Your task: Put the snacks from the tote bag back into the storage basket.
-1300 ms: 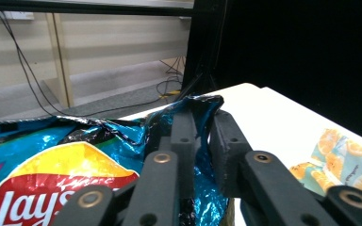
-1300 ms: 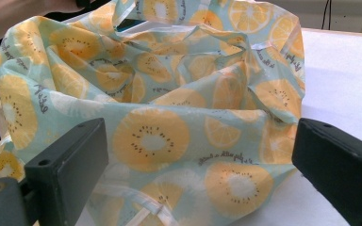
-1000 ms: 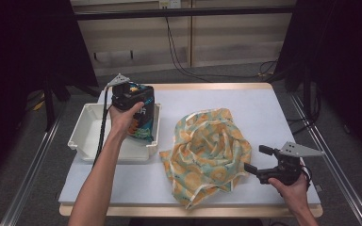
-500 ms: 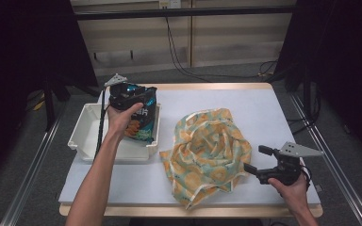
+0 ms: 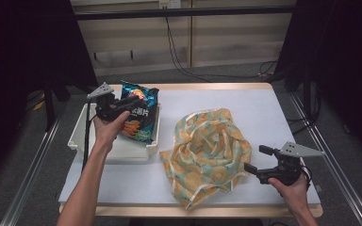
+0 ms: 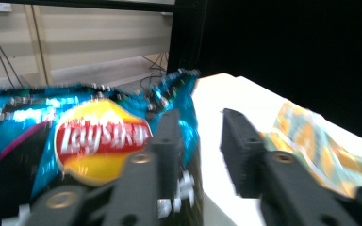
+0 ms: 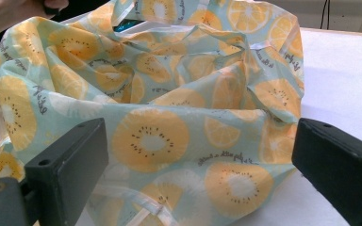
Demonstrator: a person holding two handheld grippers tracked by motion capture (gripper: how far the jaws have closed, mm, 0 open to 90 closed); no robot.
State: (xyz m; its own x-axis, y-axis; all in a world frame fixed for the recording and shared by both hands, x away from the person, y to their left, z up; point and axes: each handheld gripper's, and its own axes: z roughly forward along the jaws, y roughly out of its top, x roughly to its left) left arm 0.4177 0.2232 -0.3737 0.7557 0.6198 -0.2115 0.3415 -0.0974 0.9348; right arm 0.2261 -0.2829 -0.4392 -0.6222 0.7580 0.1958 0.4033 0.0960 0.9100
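A blue Lay's chips bag [image 5: 140, 123] leans upright in the white tray [image 5: 79, 134] at the table's left. My left gripper [image 5: 139, 101] is held across the bag's upper front; in the left gripper view the bag [image 6: 75, 136] lies behind the left jaw, and the left gripper [image 6: 200, 117] is open, with bare table showing through the gap. A crumpled fabric bag printed with orange and kiwi slices [image 5: 207, 150] lies mid-table. My right gripper [image 5: 253, 158] rests at its right edge. That right gripper [image 7: 198, 136] is wide open and faces the fabric [image 7: 169, 94] with nothing held.
The white table top [image 5: 245, 101] is bare behind the fabric bag and along the front left. Metal rails run down both sides of the table. Cables lie on the floor beyond the far edge.
My left hand has shifted left and back, uncovering the chips bag, which now stands taller in the tray. The right gripper and the fabric bag have stayed put.
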